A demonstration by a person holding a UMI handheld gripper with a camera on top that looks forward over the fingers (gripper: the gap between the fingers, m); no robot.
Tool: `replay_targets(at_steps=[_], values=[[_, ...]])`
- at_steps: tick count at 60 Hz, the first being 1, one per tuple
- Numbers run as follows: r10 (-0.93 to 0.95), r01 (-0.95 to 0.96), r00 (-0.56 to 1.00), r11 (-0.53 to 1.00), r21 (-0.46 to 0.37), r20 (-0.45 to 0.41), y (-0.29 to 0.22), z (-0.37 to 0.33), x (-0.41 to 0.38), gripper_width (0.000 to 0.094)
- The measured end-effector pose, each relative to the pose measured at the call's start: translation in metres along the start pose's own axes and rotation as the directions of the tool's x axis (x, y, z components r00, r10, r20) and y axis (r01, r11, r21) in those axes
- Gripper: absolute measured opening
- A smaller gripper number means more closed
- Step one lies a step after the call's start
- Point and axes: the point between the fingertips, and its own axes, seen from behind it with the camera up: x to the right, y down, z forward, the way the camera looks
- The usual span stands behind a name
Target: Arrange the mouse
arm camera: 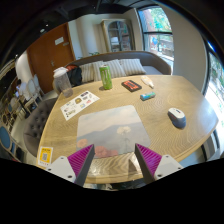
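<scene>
A grey computer mouse (176, 116) lies on the wooden table (150, 125), beyond my fingers and off to the right. A pale translucent mouse mat (108, 129) lies on the table just ahead of my fingers. My gripper (113, 158) is open, with its two magenta pads (81, 159) wide apart and nothing between them. It hovers above the near edge of the table, well away from the mouse.
On the table stand a green bottle (105, 77), a white jug (63, 79), a printed sheet (79, 104), a dark book (131, 85), a blue item (147, 96) and a yellow card (45, 154). A sofa (115, 68) stands behind; chairs (28, 100) on the left.
</scene>
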Motion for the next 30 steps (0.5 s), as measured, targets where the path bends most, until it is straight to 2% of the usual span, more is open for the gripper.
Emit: replay_targets(at_steps=[11,19,30], values=[[0.092,-0.091,0.992,0.996,0.009,-0.09,0.014,-0.01,0.044,0.0835],[0.108,-0.106,0.978,0.994,0.021,-0.178,0.019,-0.009,0.115,0.0836],[0.102,-0.102,0.967,0.995,0.016,-0.234,0.006,0.024,0.214,0.0828]])
